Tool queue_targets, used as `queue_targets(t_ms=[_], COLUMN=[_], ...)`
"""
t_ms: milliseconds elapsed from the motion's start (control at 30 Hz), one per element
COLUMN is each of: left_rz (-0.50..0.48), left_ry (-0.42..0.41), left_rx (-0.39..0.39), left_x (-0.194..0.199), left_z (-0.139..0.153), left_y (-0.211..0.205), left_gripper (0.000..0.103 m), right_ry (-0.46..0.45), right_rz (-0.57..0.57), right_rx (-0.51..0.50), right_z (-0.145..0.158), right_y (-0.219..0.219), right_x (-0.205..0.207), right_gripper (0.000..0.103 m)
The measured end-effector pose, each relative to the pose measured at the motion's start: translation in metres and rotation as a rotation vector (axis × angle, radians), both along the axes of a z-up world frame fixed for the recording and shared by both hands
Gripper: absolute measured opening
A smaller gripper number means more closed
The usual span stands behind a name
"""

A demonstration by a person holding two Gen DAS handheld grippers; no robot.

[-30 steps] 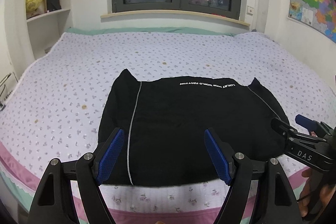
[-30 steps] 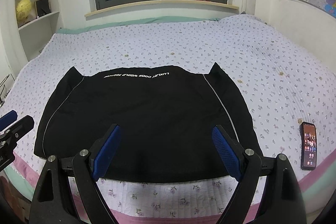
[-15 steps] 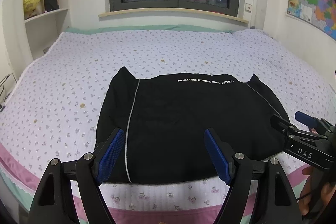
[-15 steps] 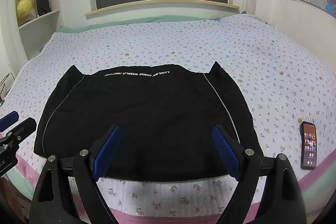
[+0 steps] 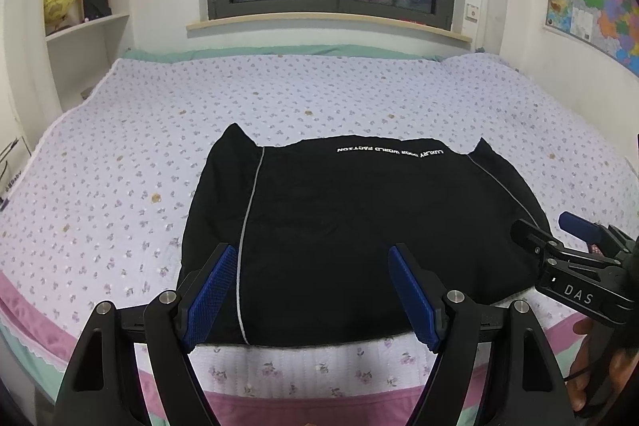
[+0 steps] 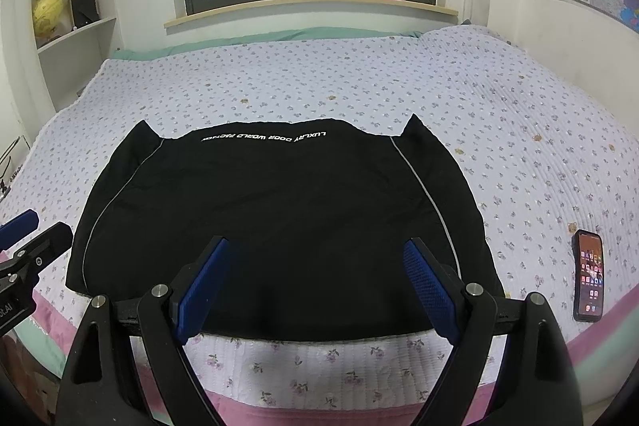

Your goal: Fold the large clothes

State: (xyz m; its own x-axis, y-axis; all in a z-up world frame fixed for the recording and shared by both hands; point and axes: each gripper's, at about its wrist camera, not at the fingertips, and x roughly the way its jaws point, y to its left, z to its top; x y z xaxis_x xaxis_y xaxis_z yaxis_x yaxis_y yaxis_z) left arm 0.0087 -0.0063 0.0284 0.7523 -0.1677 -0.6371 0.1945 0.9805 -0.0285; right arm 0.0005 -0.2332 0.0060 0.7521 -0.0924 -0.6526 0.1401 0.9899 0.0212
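Both hand-held grippers hang over the near edge of the bed (image 5: 120, 130), tilted down toward it, and neither one has hold of anything. On the left hand-held gripper (image 5: 311, 290) the blue pads stand spread, with only the cloth far below showing in the gap; the right hand-held gripper (image 6: 315, 286) is spread the same way, nothing between its pads.

A black garment (image 6: 279, 210) lies flat on the flowered bedspread, close to the near edge. White lettering runs along its far edge, a thin pale stripe comes down each side, and two pointed corners stick up at the back. It looks partly folded already, so I would guess another fold is next.

To do that well, each gripper should come down on its own near corner, left by the left stripe (image 5: 247, 226), right by the right stripe (image 6: 423, 194), and pinch all the layers together, not just the top one. Lift both sides evenly and carry the hem toward the lettering so the edges meet square. Thick dark cloth like this may sag in the middle; keep it taut.

A phone (image 6: 589, 274) lies on the bedspread to the right, apart from the garment and out of the way.
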Motion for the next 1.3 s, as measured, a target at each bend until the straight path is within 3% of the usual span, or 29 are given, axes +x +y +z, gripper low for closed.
queue_targets(t_ms=[300,433,600,1300], left_rz=[0.007,-0.023,-0.012,-0.015], left_ry=[0.01,0.002,-0.019,-0.011], left_rx=[-0.002,-0.052,-0.012,0.009], left_x=[0.002,0.0004,-0.0005,0.0008], left_z=[-0.0021,0.0002,0.0007,-0.0039], left_y=[0.0009,0.0035,0.0003,-0.0064], left_gripper=[0.079,0.079,0.079,0.079], right_ry=[0.007,0.013,0.015,0.028], right_rz=[-0.001,-0.001,0.001,0.006], right_rx=[0.004,0.008,0.009,0.011], right_z=[-0.0015,-0.0039,-0.0048,-0.0096], right_y=[-0.0003,-0.0006,-0.0014,-0.0045], right_x=[0.0017,0.0032,0.004,0.0096], right_gripper=[0.09,0.09,0.09,0.09])
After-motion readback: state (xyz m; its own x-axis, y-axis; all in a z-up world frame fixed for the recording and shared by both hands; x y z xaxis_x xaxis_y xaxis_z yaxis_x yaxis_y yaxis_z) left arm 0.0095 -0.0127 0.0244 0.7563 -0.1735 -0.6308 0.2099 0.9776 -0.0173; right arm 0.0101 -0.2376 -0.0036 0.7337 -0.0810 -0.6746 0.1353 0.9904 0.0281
